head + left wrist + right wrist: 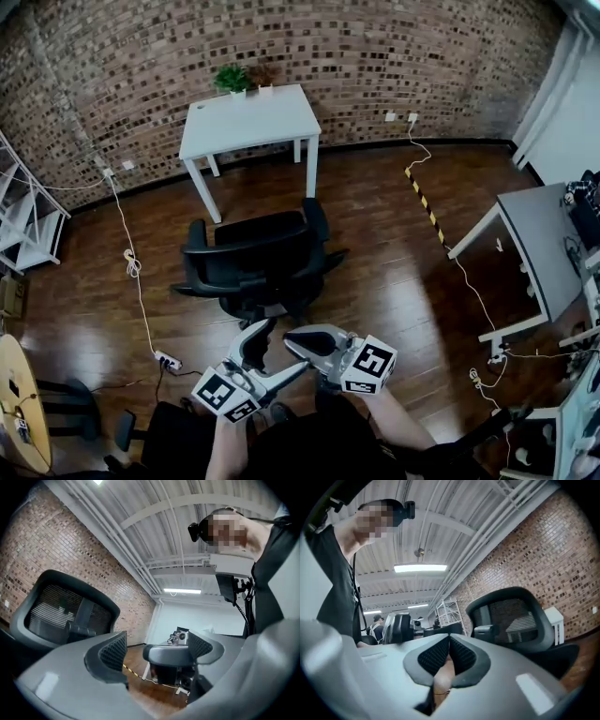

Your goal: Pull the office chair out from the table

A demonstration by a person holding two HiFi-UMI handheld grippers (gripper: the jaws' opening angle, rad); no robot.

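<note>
Position of task item: the office chair [258,258] stands on open floor [394,253] ahead of both claws, its backrest turned toward them and its seat toward the white worktop [248,122]. The worktop lies beyond the chair, against the brick wall. A strip of bare floor separates chair from worktop, so the chair is judged to be clear of it and the pull largely complete.

Left claw [272,354]: held low, close to the person's body, near the chair's back but not touching it. Its own view shows the jaws set wide apart [157,648]. The nose of the right claw appears in the gap between them, and it is judged to lie there unpinched. The chair's mesh back [65,611] sits up and to the left of this claw.

Right claw [305,339]: held just beside the left one, tips nearly meeting it. Its own view shows the jaws brought together at the tips [449,648], with no object between them. The chair back [515,616] is ahead and to the right, apart from the pads.

Reason for posture: neither claw bears on the chair. Both being held close to the body is consistent with no pull being in hand.
</note>
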